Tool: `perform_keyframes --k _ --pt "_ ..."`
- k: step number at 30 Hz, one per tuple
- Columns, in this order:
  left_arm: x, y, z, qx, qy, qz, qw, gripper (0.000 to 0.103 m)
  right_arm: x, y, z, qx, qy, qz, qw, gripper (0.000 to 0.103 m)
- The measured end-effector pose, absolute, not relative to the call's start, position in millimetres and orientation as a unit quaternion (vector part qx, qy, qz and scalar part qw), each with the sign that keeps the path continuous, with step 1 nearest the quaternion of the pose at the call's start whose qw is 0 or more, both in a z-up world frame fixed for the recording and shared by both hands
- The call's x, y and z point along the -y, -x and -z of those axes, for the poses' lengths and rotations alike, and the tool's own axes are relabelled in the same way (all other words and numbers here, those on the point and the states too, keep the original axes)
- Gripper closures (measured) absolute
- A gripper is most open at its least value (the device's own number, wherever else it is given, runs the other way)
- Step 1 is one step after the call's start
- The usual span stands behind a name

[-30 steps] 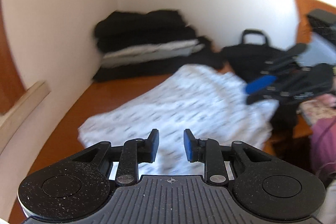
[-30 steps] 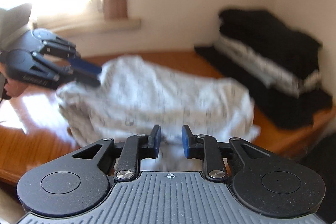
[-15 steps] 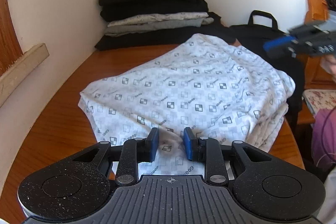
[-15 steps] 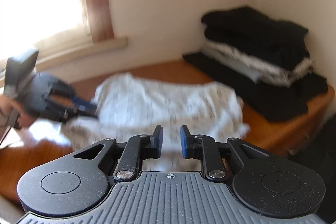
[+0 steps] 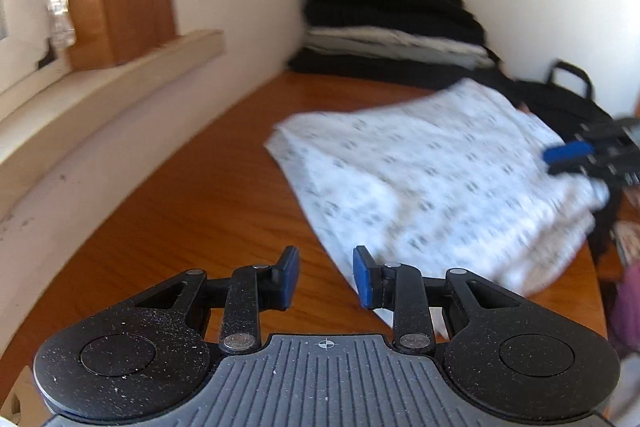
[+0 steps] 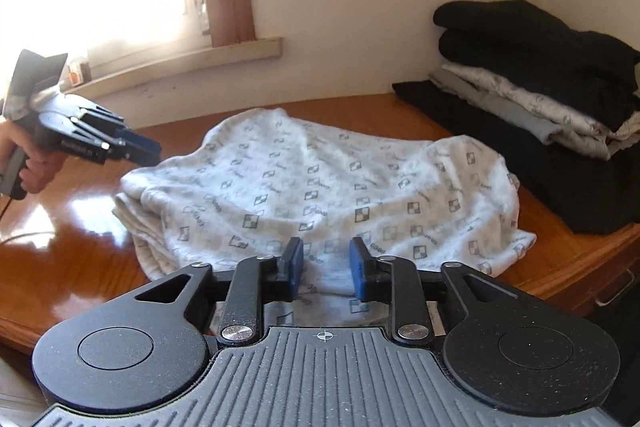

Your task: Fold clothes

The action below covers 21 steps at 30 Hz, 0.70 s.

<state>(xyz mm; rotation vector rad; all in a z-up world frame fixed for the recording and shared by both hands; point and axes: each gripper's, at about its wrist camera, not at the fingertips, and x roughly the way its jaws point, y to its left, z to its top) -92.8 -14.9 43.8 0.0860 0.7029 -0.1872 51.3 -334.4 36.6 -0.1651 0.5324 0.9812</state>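
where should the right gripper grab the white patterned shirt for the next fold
Probably the near hem of the white patterned shirt, low from the table edge. That edge lies flat and loose just ahead of the right gripper, whose jaws are opening with nothing between them; the middle is humped and layered.

Landmark: patterned garment (image 6: pixel 320 195), lying spread on the wooden table (image 6: pixel 60 247). Seen from the right wrist view:

- Behind it and to its right: stack of folded clothes (image 6: pixel 540 95), on the table, in the wall corner, apart from the garment.
- Behind it and to its left: window sill (image 6: pixel 192 61) along the wall.
- Left of it: left gripper (image 6: pixel 154 151), above the table, just beside the garment's left edge.
- Before it: right gripper (image 6: pixel 325 267), over the near edge.
- Left wrist view: a bag (image 5: pixel 560 103) at the garment's far right side.
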Motion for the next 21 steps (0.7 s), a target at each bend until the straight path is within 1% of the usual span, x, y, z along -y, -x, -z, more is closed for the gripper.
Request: perform_keyframes --k 1,2,3,5,6,7,9,13,16,17,21 --pt "16 89 -45 -0.337 -0.039 0.085 0.937 0.055 335 -54 -37 -0.25 0.073 -0.462 0.848 0.073" --pt "16 85 -46 -0.331 -0.036 0.079 0.94 0.04 336 -55 -37 -0.247 0.069 -0.454 0.853 0.073" --pt "18 79 -47 -0.324 -0.033 0.076 0.942 0.034 337 -57 -37 -0.244 0.066 -0.446 0.859 0.071" --pt "18 64 -46 -0.32 -0.012 0.076 0.944 0.034 343 -68 -37 -0.245 0.05 -0.425 0.87 0.063" --pt "18 55 -45 -0.319 -0.001 0.076 0.945 0.033 346 -75 -37 -0.246 0.041 -0.414 0.875 0.058" --pt "16 47 -43 -0.321 0.017 0.079 0.944 0.031 349 -84 -37 -0.249 0.03 -0.404 0.88 0.056" --pt "10 27 -38 -0.333 0.047 0.081 0.938 0.031 355 -105 -35 -0.257 0.01 -0.39 0.884 0.054" --pt "0 -6 -26 -0.352 0.072 0.086 0.929 0.031 365 -148 -28 -0.277 -0.027 -0.367 0.888 0.051" --pt "-10 -19 -20 -0.356 0.103 0.1 0.923 0.031 366 -175 -21 -0.297 -0.033 -0.374 0.878 0.051" --pt "-13 -22 -18 -0.354 0.113 0.106 0.922 0.033 365 -180 -19 -0.299 -0.031 -0.381 0.874 0.05" --pt "-5 -24 -19 -0.356 0.087 0.126 0.922 0.036 349 -185 -17 -0.297 -0.011 -0.41 0.862 0.05"
